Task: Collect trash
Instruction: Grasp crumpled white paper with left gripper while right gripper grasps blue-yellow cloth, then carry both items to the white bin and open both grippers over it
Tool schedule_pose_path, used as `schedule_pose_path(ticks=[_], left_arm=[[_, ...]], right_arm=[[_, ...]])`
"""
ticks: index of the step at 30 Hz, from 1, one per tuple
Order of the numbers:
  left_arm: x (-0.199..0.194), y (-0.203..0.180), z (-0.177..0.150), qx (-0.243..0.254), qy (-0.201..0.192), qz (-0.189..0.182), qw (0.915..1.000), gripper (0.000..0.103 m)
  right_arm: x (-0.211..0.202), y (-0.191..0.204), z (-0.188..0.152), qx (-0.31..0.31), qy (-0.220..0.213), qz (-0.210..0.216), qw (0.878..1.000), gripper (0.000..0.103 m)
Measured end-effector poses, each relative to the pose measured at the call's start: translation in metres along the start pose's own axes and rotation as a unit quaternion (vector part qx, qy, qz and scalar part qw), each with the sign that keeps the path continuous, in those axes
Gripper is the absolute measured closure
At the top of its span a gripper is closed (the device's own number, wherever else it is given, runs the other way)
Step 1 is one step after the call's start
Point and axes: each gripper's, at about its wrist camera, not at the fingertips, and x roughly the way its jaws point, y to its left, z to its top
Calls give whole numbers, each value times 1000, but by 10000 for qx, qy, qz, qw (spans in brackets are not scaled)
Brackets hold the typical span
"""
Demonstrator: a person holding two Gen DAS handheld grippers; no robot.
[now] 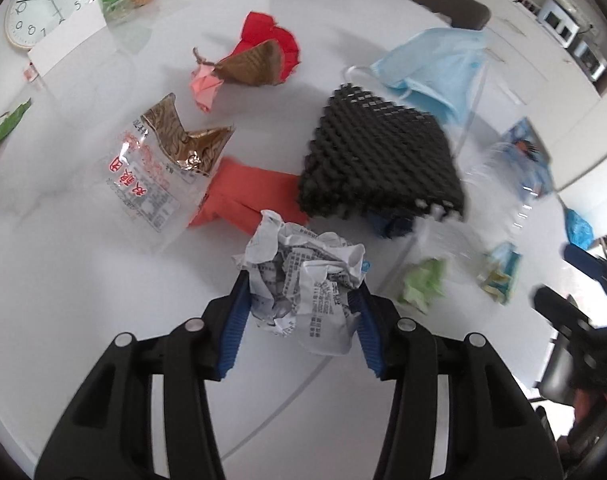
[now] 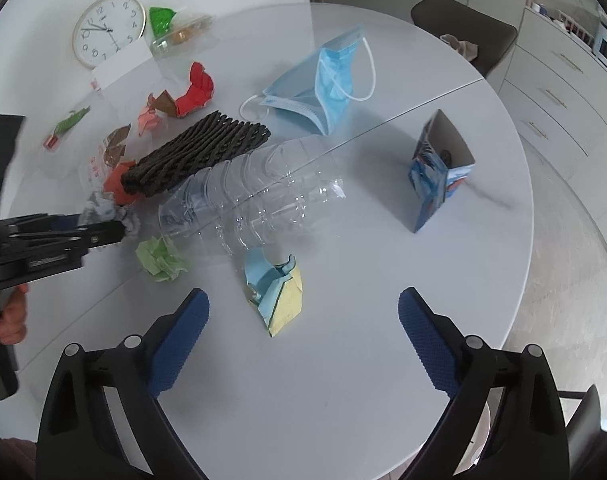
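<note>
Black claw (image 2: pixel 303 316) frames, ribbed blue pads (image 2: pixel 179 340)

A home dining area is showing here: a round white table (image 2: pixel 343 360) is standing on a pale floor, with a dark chair (image 2: pixel 467 28) pulled up behind it. Cabinets with drawers (image 2: pixel 559 92) are lining the wall, small appliances (image 1: pixel 559 20) are sitting on a counter, and a clock (image 2: pixel 108 30) is leaning at the table's back.

Around the one black foam mesh pad (image 2: pixel 199 150) lie one clear plastic bottle (image 2: pixel 255 196), one blue face mask (image 2: pixel 323 88) and one blue carton (image 2: pixel 439 168). Crumpled paper balls number two (one printed white (image 1: pixel 303 280), one green (image 2: pixel 161 258)). Beyond the pad stands one clock (image 2: pixel 108 29).
</note>
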Motion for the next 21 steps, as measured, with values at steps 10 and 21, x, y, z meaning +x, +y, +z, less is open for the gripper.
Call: schedule_pose_path(ticks=[10, 21], left_arm=[[-43, -1, -23, 165, -182, -472, 9986, 55], [-73, 6, -43, 269, -317, -274, 9988, 55]], right_arm=[[21, 7, 7, -14, 65, 132, 9999, 18], [43, 23, 2, -264, 291, 42, 9992, 69]])
